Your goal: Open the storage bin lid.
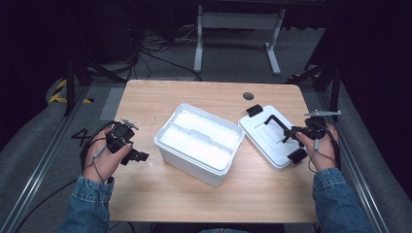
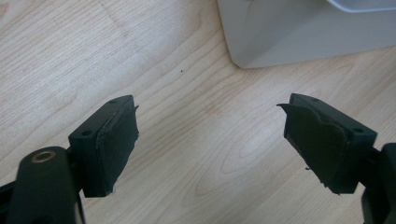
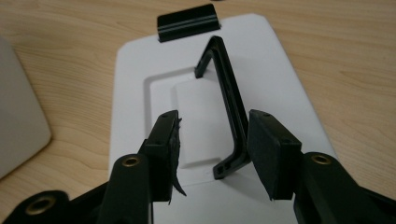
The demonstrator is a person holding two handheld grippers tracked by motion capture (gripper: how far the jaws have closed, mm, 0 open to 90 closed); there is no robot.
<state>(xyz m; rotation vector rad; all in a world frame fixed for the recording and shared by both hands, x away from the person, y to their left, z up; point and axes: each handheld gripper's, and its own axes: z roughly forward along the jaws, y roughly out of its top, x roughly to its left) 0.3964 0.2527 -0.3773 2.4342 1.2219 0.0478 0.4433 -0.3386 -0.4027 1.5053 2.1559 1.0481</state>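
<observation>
Right gripper is sitting over the lid, jaws spread with the black handle between them, close to the right-hand pad but not pinched yet. In the high view the same gripper is hovering at the near end of the handle; the lid is lying flat near the right edge of the table, apart from the box.

Left gripper is idling wide open over bare wood with nothing between the pads. High view puts it near the left edge, apart from the open white box at the centre.

Risks, as I'm reading it:
- Handle is hinged and standing up; an off-centre close is likely pushing it flat instead of catching it.
- Left pad looks torn at the edge, so grip may be slipping under load.
- Grabbing at the handle's end means the lid is probably tilting on lift and swinging.
- Nothing is steadying the box, so a tilted lid may shove it rather than seat.
</observation>
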